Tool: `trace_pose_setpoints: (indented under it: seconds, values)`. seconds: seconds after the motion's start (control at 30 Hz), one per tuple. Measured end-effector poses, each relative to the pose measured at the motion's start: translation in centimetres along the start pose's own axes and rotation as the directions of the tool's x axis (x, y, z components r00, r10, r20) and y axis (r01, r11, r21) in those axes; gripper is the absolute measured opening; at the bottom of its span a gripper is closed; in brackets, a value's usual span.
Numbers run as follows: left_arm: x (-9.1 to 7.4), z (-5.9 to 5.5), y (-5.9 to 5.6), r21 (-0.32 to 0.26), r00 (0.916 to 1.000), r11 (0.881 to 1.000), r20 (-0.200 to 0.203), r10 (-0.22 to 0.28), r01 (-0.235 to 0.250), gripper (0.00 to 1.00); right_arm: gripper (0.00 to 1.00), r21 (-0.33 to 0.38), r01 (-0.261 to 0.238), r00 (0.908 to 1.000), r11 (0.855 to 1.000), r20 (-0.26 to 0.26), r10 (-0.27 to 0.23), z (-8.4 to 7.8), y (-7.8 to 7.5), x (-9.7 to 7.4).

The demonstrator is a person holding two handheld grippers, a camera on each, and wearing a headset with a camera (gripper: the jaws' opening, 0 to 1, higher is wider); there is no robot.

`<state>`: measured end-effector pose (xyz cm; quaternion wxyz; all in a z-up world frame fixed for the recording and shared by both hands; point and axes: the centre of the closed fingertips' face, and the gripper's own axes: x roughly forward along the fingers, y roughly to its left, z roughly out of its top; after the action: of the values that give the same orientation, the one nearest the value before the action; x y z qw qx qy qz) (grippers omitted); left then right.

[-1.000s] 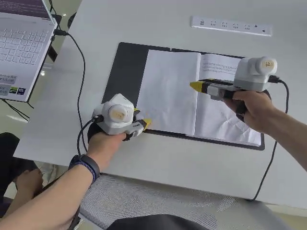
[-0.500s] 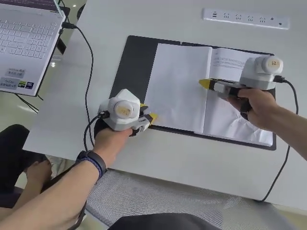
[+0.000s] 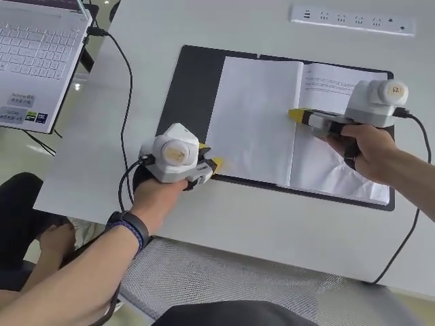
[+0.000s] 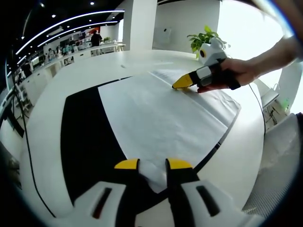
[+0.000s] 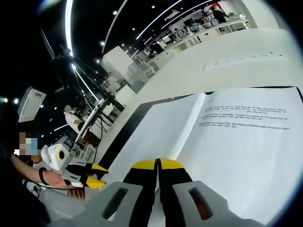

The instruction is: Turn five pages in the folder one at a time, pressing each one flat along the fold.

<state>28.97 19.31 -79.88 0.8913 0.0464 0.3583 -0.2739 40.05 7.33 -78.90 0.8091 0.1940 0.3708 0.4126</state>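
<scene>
A black folder [image 3: 187, 95] lies open on the white table. Its blank left page [image 3: 251, 115] lies flat, and the right page [image 3: 340, 170] carries a few lines of print. My right gripper [image 3: 292, 114] is shut, and its yellow tips [image 5: 157, 164] rest on the paper at the fold, a little above the middle. My left gripper [image 3: 212, 165] sits at the lower left corner of the blank page. It is open by a narrow gap [image 4: 152, 164], and the page corner shows between the jaws.
A laptop [image 3: 34, 54] stands at the far left, and its cable [image 3: 126, 102] runs along the table beside the folder. A power strip [image 3: 350, 19] lies behind the folder. A mesh chair back [image 3: 238, 285] sits below the table's near edge.
The head view has shifted, so the folder sits further right and higher. Relative to the folder, both grippers have kept their places.
</scene>
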Motion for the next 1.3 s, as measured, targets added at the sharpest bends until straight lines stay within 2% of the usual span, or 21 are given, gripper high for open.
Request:
trace_pose_setpoints:
  seconds: [0.17,0.4,0.53,0.57,0.6,0.77,0.83,1.0,1.3]
  values:
    - [0.0,0.0,0.1,-0.002,1.0000,1.000,0.000,0.000,0.000,0.19,0.00,0.019,-0.017,0.9997,1.000,0.015,0.017,0.3,-0.3,0.3]
    - [0.1,0.0,0.2,-0.012,1.0000,1.000,0.002,0.002,-0.002,0.18,0.00,0.027,-0.024,0.9995,0.999,0.022,0.024,1.6,-1.4,1.1]
    - [0.1,0.0,0.5,-0.028,1.0000,1.000,0.003,0.002,-0.002,0.16,0.00,0.065,-0.032,0.9976,0.997,0.064,0.028,2.8,-2.3,1.6]
    - [0.2,0.0,0.5,-0.029,1.0000,1.000,0.003,0.001,-0.001,0.16,0.00,0.077,-0.030,0.9966,0.997,0.079,0.024,3.2,-3.2,1.8]
    - [0.2,0.0,0.5,-0.029,1.0000,1.000,0.002,0.001,-0.001,0.16,0.00,0.086,-0.029,0.9959,0.996,0.088,0.022,3.4,-3.5,1.9]
    - [0.2,-0.1,0.4,-0.022,1.0000,1.000,0.000,-0.002,0.002,0.17,0.00,0.123,-0.007,0.9902,0.992,0.139,-0.010,5.1,-5.2,2.2]
    - [0.2,-0.1,0.4,-0.022,1.0000,1.000,-0.001,-0.004,0.004,0.18,0.00,0.128,0.005,0.9871,0.992,0.158,-0.025,5.7,-5.2,2.3]
    - [0.2,-0.1,0.2,-0.009,0.9999,1.000,-0.008,-0.009,0.009,0.18,0.00,0.122,0.021,0.9856,0.992,0.164,-0.041,6.8,-5.9,2.9]
    - [0.2,-0.1,0.2,-0.007,0.9999,1.000,-0.008,-0.010,0.010,0.19,0.00,0.104,0.050,0.9855,0.993,0.156,-0.066,8.9,-8.9,4.6]
